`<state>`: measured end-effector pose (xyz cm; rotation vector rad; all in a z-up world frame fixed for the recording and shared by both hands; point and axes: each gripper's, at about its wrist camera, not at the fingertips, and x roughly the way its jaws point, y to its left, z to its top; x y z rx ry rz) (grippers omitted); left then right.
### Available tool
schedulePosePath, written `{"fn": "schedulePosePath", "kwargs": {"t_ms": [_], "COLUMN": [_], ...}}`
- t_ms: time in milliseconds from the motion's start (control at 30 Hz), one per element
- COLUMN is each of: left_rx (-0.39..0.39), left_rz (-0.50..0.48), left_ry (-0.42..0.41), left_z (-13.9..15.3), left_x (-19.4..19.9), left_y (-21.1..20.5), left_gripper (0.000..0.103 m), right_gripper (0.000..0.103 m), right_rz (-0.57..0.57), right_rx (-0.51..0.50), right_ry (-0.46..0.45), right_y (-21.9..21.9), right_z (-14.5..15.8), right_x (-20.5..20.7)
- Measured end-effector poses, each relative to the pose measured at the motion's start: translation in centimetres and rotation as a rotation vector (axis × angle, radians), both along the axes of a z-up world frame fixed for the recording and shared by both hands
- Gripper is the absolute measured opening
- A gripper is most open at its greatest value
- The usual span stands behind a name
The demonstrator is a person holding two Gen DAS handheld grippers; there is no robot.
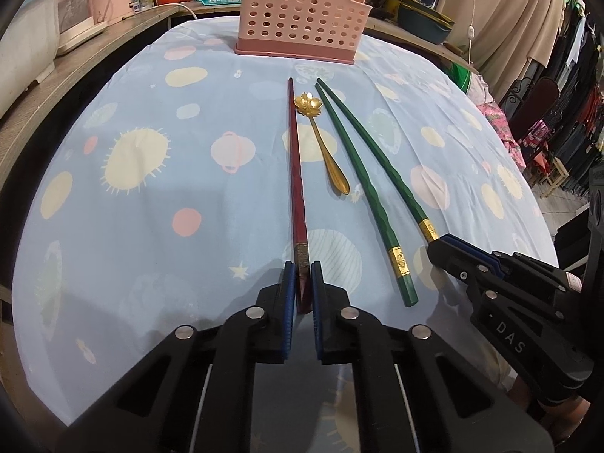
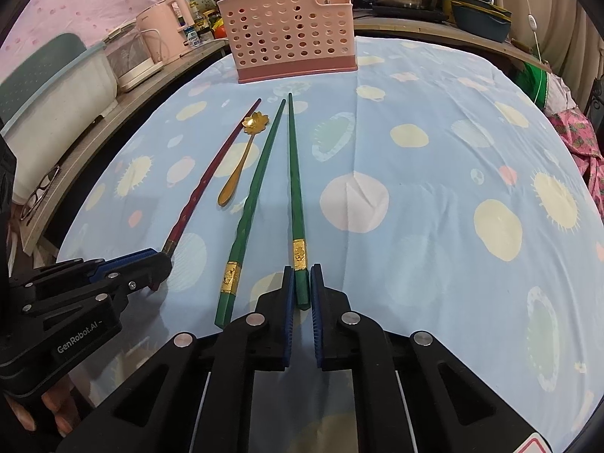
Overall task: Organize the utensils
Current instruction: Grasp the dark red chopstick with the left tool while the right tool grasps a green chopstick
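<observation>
The left tongs (image 1: 302, 283) are closed on the thick butt end of the red chopstick (image 1: 293, 173), the blue pads (image 1: 290, 287) pressing it from both sides just behind its gold band. The right tongs (image 2: 301, 287) grip the butt of the outer green chopstick (image 2: 293, 173) in the same way — each stick is taken at its heavy end, presumably so that the thin tip can lead into a holder. Both sticks appear to lie flat on the table (image 1: 151, 196), which is covered with a pale blue cloth printed with suns and planets; neither looks lifted yet.

Between the two held sticks lie the second green chopstick (image 1: 362, 188), ungripped, and a small gold spoon (image 1: 321, 139) with a flower-shaped bowl, its handle pointing toward the person. All four utensils run roughly parallel, tips away from the tongs, an arrangement that offers each handle to a straight approach.

At the far edge of the cloth stands the pink perforated utensil caddy (image 1: 302, 19) — the likely destination, well apart from the utensils. Behind it, kitchen appliances and pots crowd a counter.
</observation>
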<state>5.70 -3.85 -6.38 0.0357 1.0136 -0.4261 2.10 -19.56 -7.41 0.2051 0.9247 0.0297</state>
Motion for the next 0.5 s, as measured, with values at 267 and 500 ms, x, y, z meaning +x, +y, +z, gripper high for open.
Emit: {"fn": "schedulePosePath", "kwargs": {"t_ms": [267,500], "left_rx": [-0.001,-0.009], "left_rz": [0.005,0.03], "left_ry": [-0.058,-0.084], "left_z": [1.6,2.7], "left_x": [-0.2,0.1], "left_y": [0.3,1.1], "left_gripper": [0.008,0.008], "right_gripper": [0.007,0.007], "right_rz": [0.004,-0.004], "right_rx": [0.007,0.036], "right_ry": [-0.001,-0.037], "right_y": [-0.2,-0.6], "right_z": [0.2,2.1], "right_x": [-0.2,-0.7]}}
